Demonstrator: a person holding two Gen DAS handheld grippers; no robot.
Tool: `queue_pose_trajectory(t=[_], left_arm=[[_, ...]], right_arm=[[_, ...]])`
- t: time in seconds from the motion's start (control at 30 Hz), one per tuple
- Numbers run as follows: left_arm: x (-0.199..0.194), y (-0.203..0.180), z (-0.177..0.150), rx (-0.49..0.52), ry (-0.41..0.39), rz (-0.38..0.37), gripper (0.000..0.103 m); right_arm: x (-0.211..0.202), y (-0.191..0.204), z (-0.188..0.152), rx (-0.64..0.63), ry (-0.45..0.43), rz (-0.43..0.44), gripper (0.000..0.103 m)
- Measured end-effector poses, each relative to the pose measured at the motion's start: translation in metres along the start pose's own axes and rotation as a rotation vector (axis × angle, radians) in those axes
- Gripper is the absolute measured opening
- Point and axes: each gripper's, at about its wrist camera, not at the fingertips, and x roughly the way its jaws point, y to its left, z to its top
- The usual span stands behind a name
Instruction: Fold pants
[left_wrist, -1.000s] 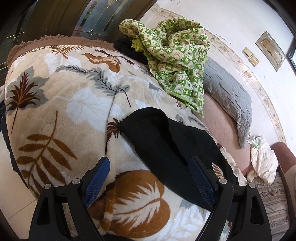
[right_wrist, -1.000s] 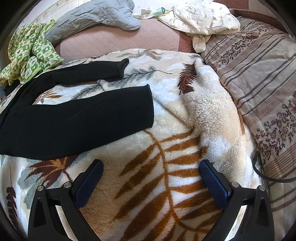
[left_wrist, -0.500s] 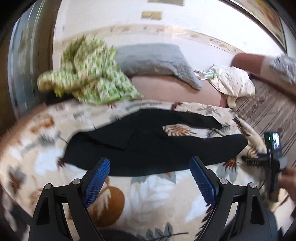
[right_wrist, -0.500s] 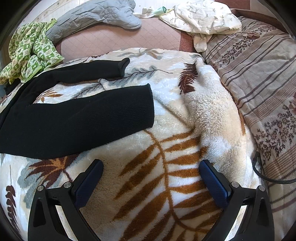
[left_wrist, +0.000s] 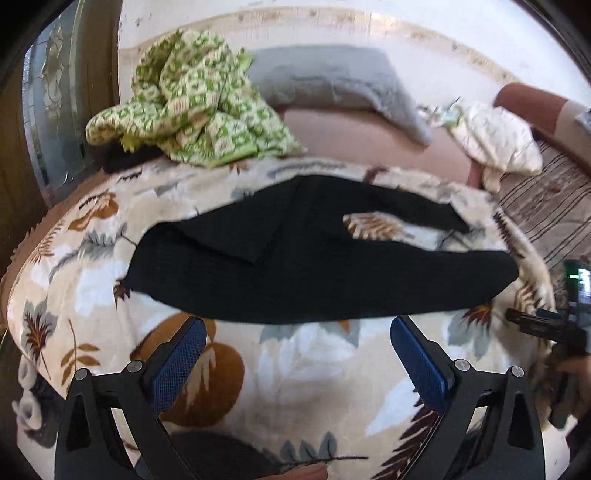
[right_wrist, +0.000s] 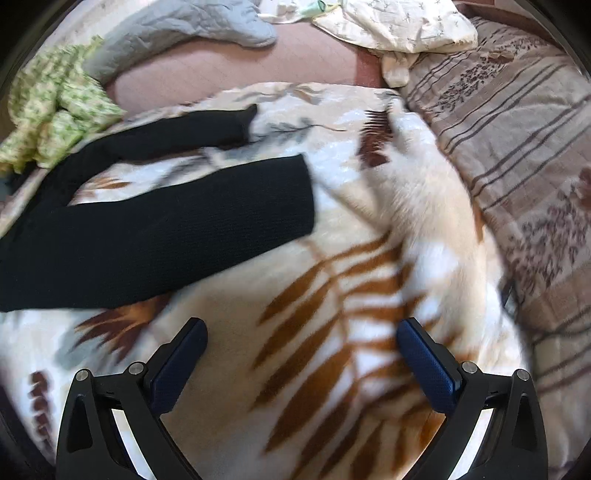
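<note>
Home bedroom. A bed with a pink quilted mattress cover runs along a pale wall. A plush leaf-print blanket in cream, brown and grey is spread over it. Near the far edge lie a grey quilted pillow, a crumpled green-and-white patterned cloth and a cream printed cloth. A striped floral bedcover covers the right side. Black pants lie on the blanket.
</note>
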Motion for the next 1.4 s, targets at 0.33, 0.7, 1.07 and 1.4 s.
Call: queue_pose_trajectory(t=[0.33,0.7,1.07,1.4], left_arm=[[0.059,0.004,0.024,-0.013,0.094,0.138,0.097],[0.079,-0.004,0.013,-0.03,0.133,0.109,0.09],[0.082,0.018,0.016,-0.071,0.138,0.052,0.087],[0.076,0.013,0.01,-0.058,0.118,0.044,0.087]], right_arm=[[-0.116,0.086,-0.039,0.072,-0.284,0.292,0.103],[-0.132,0.118,-0.049,-0.018,-0.362,0.099,0.102],[-0.142,0.137,-0.056,-0.109,-0.422,0.016,0.102],[-0.141,0.136,-0.055,-0.102,-0.416,0.015,0.102]])
